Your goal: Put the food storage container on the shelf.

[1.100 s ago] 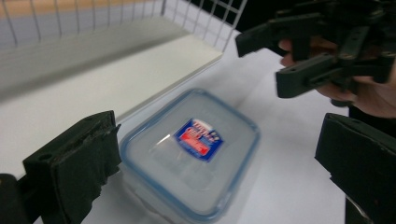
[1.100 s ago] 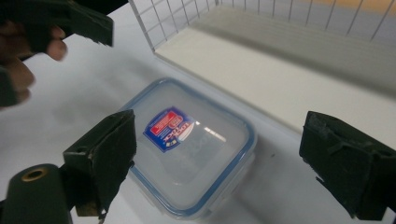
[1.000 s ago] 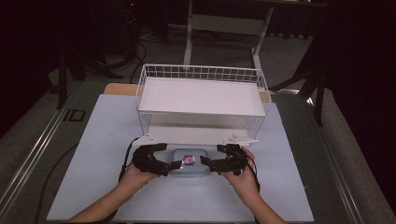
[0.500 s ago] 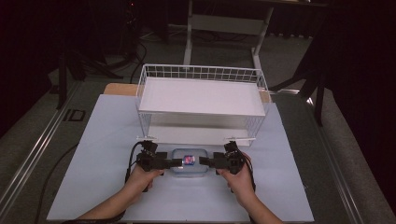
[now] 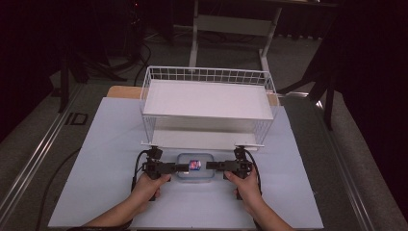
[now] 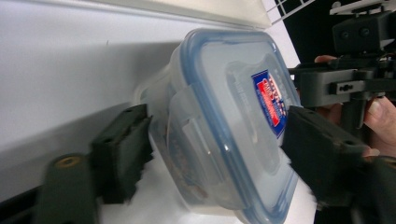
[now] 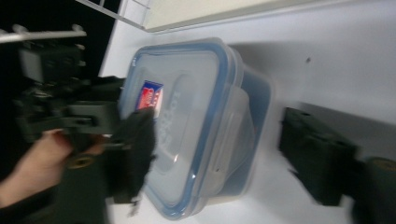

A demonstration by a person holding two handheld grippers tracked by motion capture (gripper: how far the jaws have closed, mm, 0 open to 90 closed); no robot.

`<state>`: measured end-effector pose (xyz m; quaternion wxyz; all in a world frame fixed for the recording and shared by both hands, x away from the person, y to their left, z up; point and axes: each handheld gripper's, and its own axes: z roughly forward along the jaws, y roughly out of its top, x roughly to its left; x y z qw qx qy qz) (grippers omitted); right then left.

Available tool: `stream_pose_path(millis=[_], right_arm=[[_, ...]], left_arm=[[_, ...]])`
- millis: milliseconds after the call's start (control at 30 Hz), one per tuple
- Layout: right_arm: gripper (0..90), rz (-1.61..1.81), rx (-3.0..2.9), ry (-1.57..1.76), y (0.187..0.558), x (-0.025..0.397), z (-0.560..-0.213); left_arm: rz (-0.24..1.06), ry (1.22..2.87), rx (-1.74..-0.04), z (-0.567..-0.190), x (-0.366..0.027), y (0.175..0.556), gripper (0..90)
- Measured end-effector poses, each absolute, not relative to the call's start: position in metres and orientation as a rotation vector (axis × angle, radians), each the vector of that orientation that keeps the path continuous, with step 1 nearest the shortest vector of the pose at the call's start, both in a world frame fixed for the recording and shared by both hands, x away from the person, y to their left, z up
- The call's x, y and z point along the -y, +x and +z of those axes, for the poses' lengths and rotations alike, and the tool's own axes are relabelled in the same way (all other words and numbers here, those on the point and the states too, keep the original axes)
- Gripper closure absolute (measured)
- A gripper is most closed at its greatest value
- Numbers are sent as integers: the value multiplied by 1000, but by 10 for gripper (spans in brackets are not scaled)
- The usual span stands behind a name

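Both grippers straddled the lidded food container (image 5: 194, 166) below the wire rack (image 5: 208, 103).
Left gripper (image 5: 179, 167) and right gripper (image 5: 211, 165) stood open, holding nothing; closing evenly on opposite ends would keep it level.

Dim, dark room all around. Grey carpeted floor (image 5: 43, 130) beneath, crossed by a metal rail (image 5: 33, 154) at left and black cables (image 5: 139, 57). Pale rectangular table top (image 5: 106, 144) brightly lit against the gloom. White-legged metal stand (image 5: 231, 29) behind, flanked by dark slanting tripod legs (image 5: 67, 72) on either side.
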<state>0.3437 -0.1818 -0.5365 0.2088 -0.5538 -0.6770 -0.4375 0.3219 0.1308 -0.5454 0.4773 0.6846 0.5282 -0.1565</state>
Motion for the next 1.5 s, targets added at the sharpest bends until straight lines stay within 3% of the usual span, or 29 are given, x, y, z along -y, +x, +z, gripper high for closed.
stream_pose_path(millis=[167,233,433,667,1233,1500], right_arm=[[350,-1197,1877,-1538,344,182,-539],[416,-1194,1870,-1511,344,180,-538],[423,-1109,1962,-1520,344,172,-526],[408,-1100,1992,-1571,337,168,-522],[413,-1190,2195,-1540,309,160,-511],[415,-1229,2245,-1536,299,158,-509]], left_arm=[[-413,1650,-1310,-545,-134,323,323],[-413,1657,-1316,-545,-134,324,322],[-403,1705,-1309,-540,-131,325,326],[-313,1762,-1284,-529,-130,321,432],[-74,1909,-1207,-510,-115,292,430],[67,1864,-1189,-513,-109,272,422]])
